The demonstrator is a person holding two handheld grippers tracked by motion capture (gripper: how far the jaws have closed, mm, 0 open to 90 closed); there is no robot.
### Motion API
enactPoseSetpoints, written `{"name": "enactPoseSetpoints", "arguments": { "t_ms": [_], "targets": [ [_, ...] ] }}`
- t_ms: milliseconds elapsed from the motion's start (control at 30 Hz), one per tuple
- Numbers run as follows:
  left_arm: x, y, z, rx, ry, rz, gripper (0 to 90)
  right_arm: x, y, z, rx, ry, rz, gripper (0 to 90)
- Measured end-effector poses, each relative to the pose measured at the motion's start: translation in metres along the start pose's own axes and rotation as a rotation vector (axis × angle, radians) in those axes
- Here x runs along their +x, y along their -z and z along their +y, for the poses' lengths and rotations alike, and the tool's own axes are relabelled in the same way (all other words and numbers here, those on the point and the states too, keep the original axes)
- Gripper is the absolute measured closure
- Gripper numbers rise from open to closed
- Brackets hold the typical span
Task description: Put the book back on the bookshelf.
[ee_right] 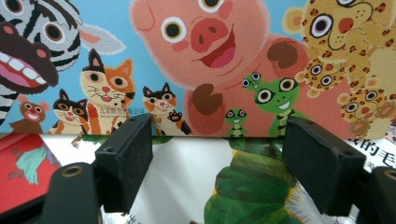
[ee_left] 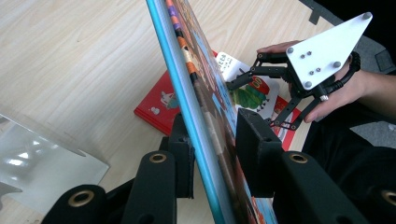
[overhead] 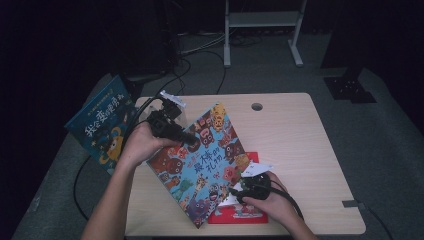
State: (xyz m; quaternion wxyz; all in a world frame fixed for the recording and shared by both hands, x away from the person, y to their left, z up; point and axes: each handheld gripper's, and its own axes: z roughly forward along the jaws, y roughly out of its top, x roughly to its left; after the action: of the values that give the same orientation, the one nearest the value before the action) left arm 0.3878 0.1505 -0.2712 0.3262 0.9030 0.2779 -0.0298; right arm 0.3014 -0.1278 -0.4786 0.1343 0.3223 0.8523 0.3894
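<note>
A large blue picture book [overhead: 205, 165] covered in cartoon animals stands tilted on the table [overhead: 290, 135]. My left gripper [overhead: 192, 141] is shut on its upper left edge; in the left gripper view the book [ee_left: 196, 93] runs edge-on between the jaws of that gripper [ee_left: 215, 154]. My right gripper [overhead: 234, 192] hovers open at the book's lower right side. In the right gripper view its gripper [ee_right: 224, 163] faces the animal cover [ee_right: 201, 60], over a caterpillar book [ee_right: 252, 186] that lies on a red book [ee_right: 23, 163].
The red book [overhead: 240, 215] lies flat near the table's front edge. Another blue book [overhead: 102, 125] stands off the table's left side. A clear plastic sheet or stand [ee_left: 42, 154] sits by my left gripper. A cable hole [overhead: 257, 106] is at the back.
</note>
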Motion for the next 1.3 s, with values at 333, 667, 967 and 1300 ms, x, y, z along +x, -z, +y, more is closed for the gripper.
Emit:
{"name": "enactPoseSetpoints", "arguments": {
  "t_ms": [333,667,967,1300],
  "targets": [
    [-0.016,0.012,0.024,0.036,-0.092,-0.008,78.0,0.002,-0.004,0.005,-0.013,0.016,0.001,32.2],
    [-0.033,0.018,0.026,0.062,-0.155,0.031,80.4,-0.060,0.029,-0.011,-0.060,-0.107,-0.113,34.2],
    [-0.029,0.031,0.022,0.092,-0.125,0.082,80.4,-0.129,0.049,-0.030,-0.030,-0.235,-0.248,31.4],
    [-0.016,0.068,0.002,0.050,-0.058,0.116,80.3,-0.167,0.042,-0.047,0.015,-0.320,-0.315,30.2]
  ]
}}
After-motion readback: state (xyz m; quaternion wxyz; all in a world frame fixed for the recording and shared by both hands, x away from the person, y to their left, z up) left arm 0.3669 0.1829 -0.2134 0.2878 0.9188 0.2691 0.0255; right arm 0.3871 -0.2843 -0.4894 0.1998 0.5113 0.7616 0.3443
